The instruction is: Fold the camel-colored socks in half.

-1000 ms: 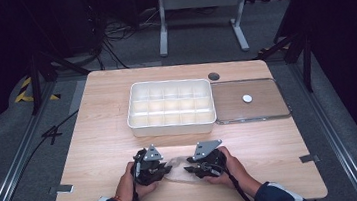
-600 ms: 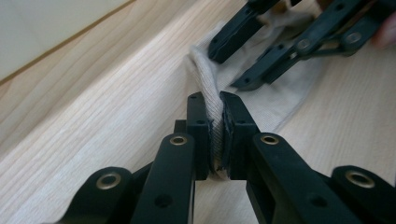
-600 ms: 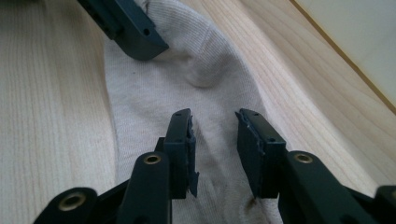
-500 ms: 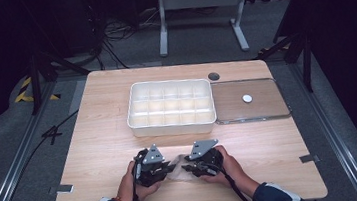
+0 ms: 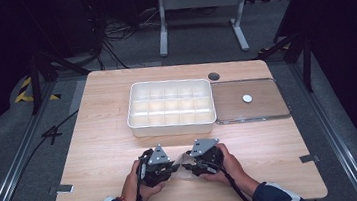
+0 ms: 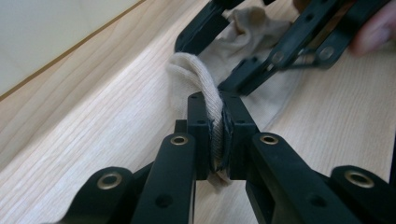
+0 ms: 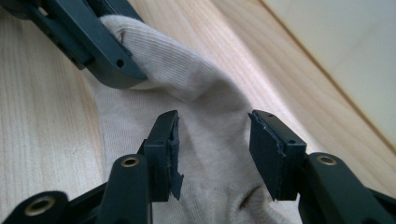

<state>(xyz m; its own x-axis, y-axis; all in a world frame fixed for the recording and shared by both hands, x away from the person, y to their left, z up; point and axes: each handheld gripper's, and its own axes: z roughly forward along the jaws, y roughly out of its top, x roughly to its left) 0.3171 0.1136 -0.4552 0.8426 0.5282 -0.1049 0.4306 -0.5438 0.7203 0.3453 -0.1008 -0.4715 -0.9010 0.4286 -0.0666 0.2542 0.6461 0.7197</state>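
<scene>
Here the left gripper (image 6: 215, 135) pinches the sock (image 7: 205, 135) while the right gripper (image 7: 212, 149), jaws just spread, probably needs a fresh hold.

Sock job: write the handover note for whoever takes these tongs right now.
Left tongs: shut on a bunched fold of the beige sock.
Right tongs: open, jaws just widened, standing over the sock's cloth without pinching it.
Sock lies on the table near the front edge, between both hands.
White compartment tray sits behind, its clear lid beside it; the tray looks empty.
Done: one end gripped.
Left: probably regrip with the right, then fold or stow.
</scene>
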